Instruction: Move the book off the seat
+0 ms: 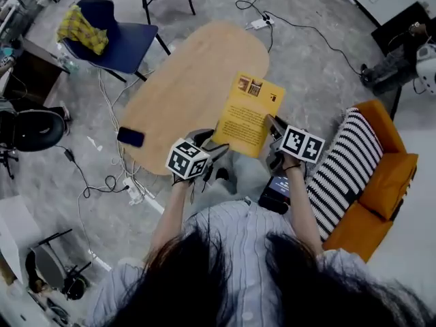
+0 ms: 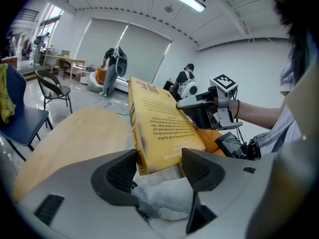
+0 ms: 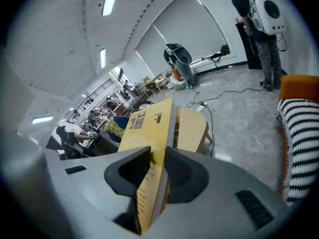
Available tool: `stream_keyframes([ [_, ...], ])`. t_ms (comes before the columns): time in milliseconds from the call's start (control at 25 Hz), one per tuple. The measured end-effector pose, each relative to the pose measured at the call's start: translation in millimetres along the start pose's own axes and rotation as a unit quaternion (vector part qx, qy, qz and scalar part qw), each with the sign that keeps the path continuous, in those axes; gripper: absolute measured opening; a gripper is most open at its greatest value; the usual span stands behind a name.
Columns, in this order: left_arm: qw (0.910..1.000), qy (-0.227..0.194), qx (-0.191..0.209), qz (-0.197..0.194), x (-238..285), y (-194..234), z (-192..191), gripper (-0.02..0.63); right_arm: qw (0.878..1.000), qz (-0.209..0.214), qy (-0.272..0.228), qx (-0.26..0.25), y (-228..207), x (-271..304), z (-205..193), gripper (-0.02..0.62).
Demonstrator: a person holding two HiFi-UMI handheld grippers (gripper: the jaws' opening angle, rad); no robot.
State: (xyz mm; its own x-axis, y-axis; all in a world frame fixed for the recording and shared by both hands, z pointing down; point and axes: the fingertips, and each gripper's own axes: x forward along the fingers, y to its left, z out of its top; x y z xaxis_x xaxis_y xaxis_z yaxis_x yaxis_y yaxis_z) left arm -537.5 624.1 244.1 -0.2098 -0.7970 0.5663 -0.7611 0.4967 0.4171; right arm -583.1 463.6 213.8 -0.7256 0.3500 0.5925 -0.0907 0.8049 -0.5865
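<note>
A yellow book [image 1: 246,114] hangs tilted in the air over the near edge of the wooden table [image 1: 184,80], between both grippers. My right gripper [image 1: 272,123] is shut on the book's right edge; in the right gripper view its pads [image 3: 177,168] press both covers of the book [image 3: 147,133]. My left gripper [image 1: 219,150] meets the book's lower left corner. In the left gripper view that corner of the book [image 2: 164,128] sits between the wide-set jaws of the left gripper [image 2: 159,166], and whether the pads press on it I cannot tell. The right gripper [image 2: 199,106] shows behind the book.
An orange sofa [image 1: 388,176] with a striped cushion [image 1: 344,165] stands at the right. A black phone [image 1: 130,137] lies on the table's left edge. A blue chair [image 1: 122,43] holds a yellow cloth [image 1: 82,29]. Cables and a power strip [image 1: 262,23] cross the floor.
</note>
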Motion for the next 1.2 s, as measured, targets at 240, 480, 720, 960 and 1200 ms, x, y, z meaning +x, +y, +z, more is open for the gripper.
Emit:
stream_keyframes([
  [240, 0.9964, -0.027, -0.062, 0.051, -11, 48, 2, 0.284, 0.997, 0.04, 0.064, -0.032, 27, 71, 13, 0.1],
  [480, 0.9875, -0.036, -0.119, 0.098, -9, 99, 9, 0.284, 0.986, 0.073, 0.13, -0.071, 49, 142, 31, 0.098],
  [720, 0.9752, -0.045, -0.179, 0.122, 18, 137, 10, 0.284, 0.974, 0.09, 0.19, -0.09, 42, 205, 43, 0.097],
  [960, 0.964, -0.029, -0.223, 0.141, 40, 167, -8, 0.284, 0.958, 0.099, 0.251, -0.099, 28, 255, 30, 0.097],
  [1200, 0.9516, -0.02, -0.266, 0.153, 55, 197, -29, 0.284, 0.942, 0.107, 0.3, -0.104, 22, 303, 13, 0.095],
])
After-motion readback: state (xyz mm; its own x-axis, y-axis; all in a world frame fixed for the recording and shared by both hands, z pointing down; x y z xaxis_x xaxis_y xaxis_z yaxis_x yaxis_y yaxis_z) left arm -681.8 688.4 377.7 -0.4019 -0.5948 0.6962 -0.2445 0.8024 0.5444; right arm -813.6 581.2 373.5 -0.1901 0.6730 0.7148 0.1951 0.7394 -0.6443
